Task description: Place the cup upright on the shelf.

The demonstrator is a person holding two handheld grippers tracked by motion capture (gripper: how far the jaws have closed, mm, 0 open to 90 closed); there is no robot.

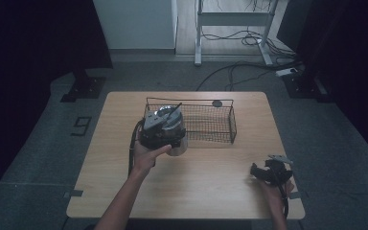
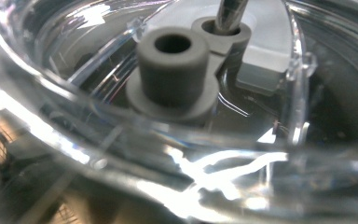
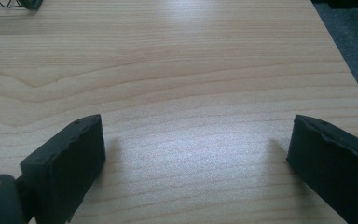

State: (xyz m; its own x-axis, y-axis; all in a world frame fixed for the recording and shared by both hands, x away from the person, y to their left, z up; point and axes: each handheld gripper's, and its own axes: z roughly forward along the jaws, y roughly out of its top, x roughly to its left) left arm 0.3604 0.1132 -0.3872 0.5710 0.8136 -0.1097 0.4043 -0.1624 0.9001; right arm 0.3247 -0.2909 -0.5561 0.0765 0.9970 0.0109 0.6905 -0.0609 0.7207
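The right gripper (image 3: pixel 193 158) had its two black jaws spread wide with nothing between them, their blocky, matt pads hovering just over bare wood; in the high view it (image 1: pixel 270 172) sat near the tabletop's front right corner, held in the person's right hand (image 1: pixel 279 188). The left gripper (image 1: pixel 162 128) was held by the left hand (image 1: pixel 146 157) at the front left corner of the one wire basket (image 1: pixel 220 125); whether its jaws were apart or closed could not be told, since its own view was pressed up against one clear plastic container (image 2: pixel 177 158). That container was round and glossy, with bright reflections along its curved rim, and inside it stood one grey, matt, cylindrical hub (image 2: pixel 173 70) with a hollow top and a flanged base, beside a second, smaller grey socket (image 2: pixel 223 32) that had a metal rod entering it. In the high view the clear container (image 1: pixel 177 149) showed just below the left gripper, at the basket's front edge. The basket was rectangular, dark mesh with a thin raised rail, standing toward the far edge of the one light wooden table (image 1: pixel 211 182), whose grain ran in long wavy lines.
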